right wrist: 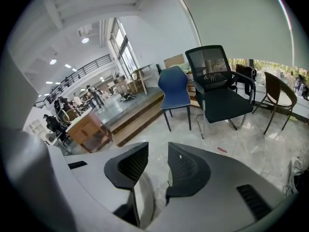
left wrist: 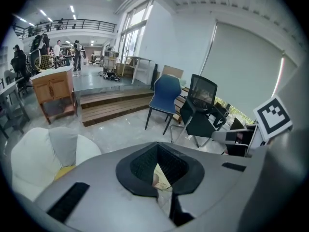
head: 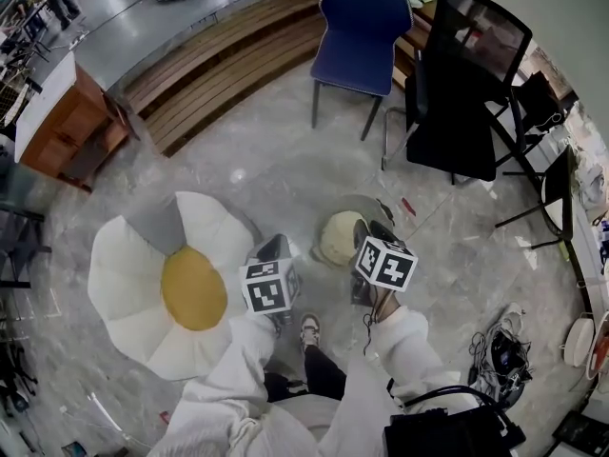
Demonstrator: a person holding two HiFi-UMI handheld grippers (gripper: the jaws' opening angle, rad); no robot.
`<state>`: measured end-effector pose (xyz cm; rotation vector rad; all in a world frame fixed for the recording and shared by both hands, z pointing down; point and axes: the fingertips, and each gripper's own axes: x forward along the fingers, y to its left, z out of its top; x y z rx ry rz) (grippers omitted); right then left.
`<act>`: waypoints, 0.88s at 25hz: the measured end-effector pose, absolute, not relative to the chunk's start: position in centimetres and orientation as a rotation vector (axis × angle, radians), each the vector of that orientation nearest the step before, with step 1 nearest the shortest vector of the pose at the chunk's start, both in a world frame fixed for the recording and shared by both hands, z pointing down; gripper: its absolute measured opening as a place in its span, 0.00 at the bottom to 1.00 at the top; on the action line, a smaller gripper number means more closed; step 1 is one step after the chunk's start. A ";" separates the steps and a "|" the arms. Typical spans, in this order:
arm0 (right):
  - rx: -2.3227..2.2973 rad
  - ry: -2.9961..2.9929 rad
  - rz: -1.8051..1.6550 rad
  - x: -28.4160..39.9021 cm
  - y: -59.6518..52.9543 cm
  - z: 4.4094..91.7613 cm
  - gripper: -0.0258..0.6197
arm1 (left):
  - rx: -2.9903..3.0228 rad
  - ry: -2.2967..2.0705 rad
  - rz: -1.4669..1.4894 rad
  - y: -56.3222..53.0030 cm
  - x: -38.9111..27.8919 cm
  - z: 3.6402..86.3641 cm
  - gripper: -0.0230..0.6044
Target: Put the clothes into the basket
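A round basket [head: 360, 208] with a beige garment [head: 339, 238] heaped in it stands on the floor just ahead of me. My right gripper [head: 363, 243] hangs over its near right side; in the right gripper view its jaws [right wrist: 157, 148] stand apart with nothing between them. My left gripper [head: 276, 249] is to the left of the basket, between it and a white flower-shaped cushion [head: 124, 284]. In the left gripper view its tips [left wrist: 157, 146] meet, and a bit of beige shows through the hollow behind them. A grey cloth [head: 158, 227] lies on the cushion's far side.
The cushion has a yellow middle [head: 193, 288]. A blue chair [head: 362, 31] and a black office chair [head: 461, 84] stand beyond the basket, wooden steps [head: 228, 60] to the far left, a wooden cabinet [head: 62, 122] at the left. My feet [head: 310, 331] are under the grippers.
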<state>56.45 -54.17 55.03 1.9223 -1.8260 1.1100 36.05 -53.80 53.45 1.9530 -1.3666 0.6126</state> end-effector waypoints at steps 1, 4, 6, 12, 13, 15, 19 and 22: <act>1.924 -1.834 1.110 56.2 -54.2 54.7 0.24 | 1.952 -1.372 0.608 -53.7 35.8 53.2 0.03; 1.932 -1.861 1.117 55.3 -54.2 53.6 0.23 | 1.951 -1.387 0.594 -53.6 35.0 52.5 0.03; 1.946 -1.879 1.112 54.8 -54.3 52.6 0.17 | 1.948 -1.404 0.580 -53.7 34.4 52.1 0.03; 1.867 -1.998 1.045 52.6 -54.3 49.9 0.10 | 1.920 -1.483 0.501 -53.7 32.6 50.2 0.03; 1.846 -2.018 1.030 52.1 -54.2 49.5 0.10 | 1.915 -1.491 0.492 -53.5 32.3 49.8 0.03; 1.811 -2.053 1.011 50.8 -53.9 48.8 0.09 | 1.909 -1.500 0.480 -52.9 31.4 49.3 0.03; 1.752 -2.127 0.925 47.8 -53.6 47.0 0.09 | 1.926 -1.541 0.447 -51.9 28.7 47.7 0.03; 1.719 -2.165 0.819 45.7 -52.8 45.3 0.08 | 1.922 -1.552 0.422 -50.7 27.1 47.0 0.03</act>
